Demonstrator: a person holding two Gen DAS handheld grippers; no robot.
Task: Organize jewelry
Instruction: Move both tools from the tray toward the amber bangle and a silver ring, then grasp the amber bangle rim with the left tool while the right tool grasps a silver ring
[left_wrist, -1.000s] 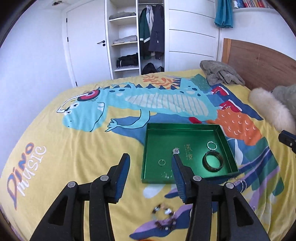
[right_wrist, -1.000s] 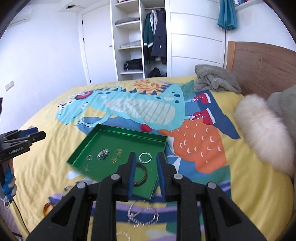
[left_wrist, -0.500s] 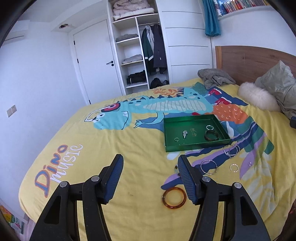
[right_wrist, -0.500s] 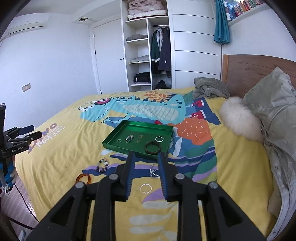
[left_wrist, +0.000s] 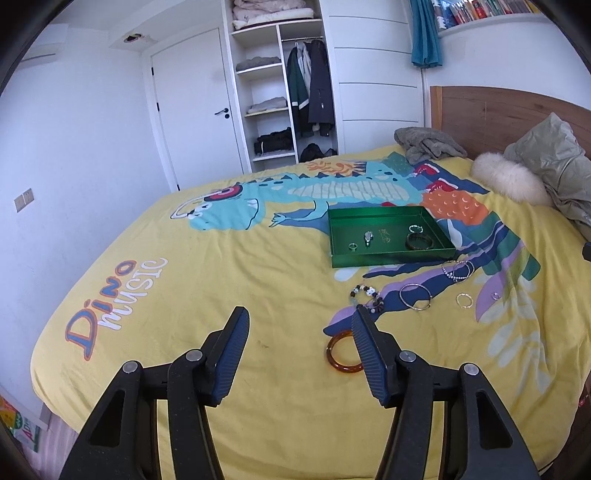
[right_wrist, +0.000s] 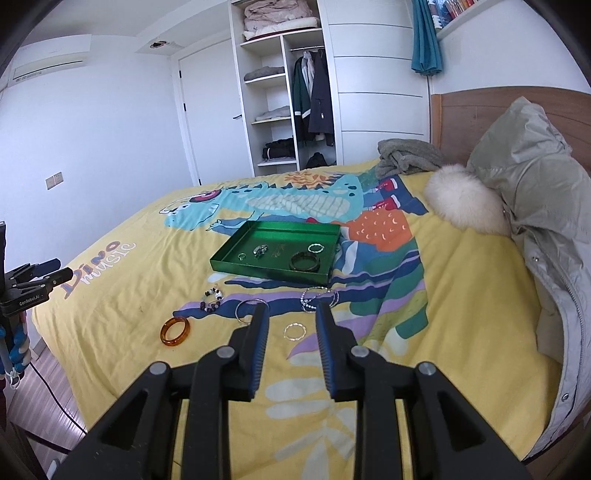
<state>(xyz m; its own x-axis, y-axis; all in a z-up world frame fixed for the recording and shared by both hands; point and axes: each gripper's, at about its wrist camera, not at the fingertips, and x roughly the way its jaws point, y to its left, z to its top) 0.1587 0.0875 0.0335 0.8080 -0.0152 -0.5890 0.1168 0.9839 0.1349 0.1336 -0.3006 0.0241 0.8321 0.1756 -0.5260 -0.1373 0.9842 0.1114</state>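
A green tray (left_wrist: 391, 258) (right_wrist: 266, 271) lies on the yellow dinosaur bedspread. In it are a dark bangle (left_wrist: 419, 242) (right_wrist: 304, 261), a small ring (left_wrist: 352, 246) and other small silver pieces. Loose on the bedspread in front of it lie an amber bangle (left_wrist: 341, 356) (right_wrist: 175, 331), a beaded bracelet (left_wrist: 365, 293) (right_wrist: 212, 297), a silver hoop (left_wrist: 415, 295), chain bracelets (left_wrist: 458, 269) (right_wrist: 317, 295) and a small silver bracelet (right_wrist: 294, 330). My left gripper (left_wrist: 298, 312) hovers over bare bedspread left of the amber bangle, its jaws closing on nothing. My right gripper (right_wrist: 291, 307) stands narrowly open and empty above the small silver bracelet.
A grey puffy jacket (right_wrist: 535, 206) with a fur trim (right_wrist: 461, 201) lies at the right by the wooden headboard. A grey bundle of cloth (left_wrist: 428, 142) sits at the far end of the bed. An open wardrobe (left_wrist: 288, 85) and a door stand behind. The bed's near edge runs below both grippers.
Both grippers have drawn back from the tray toward the bed's near edge, so the loose jewelry now shows. The left jaws stand wider than a second ago.
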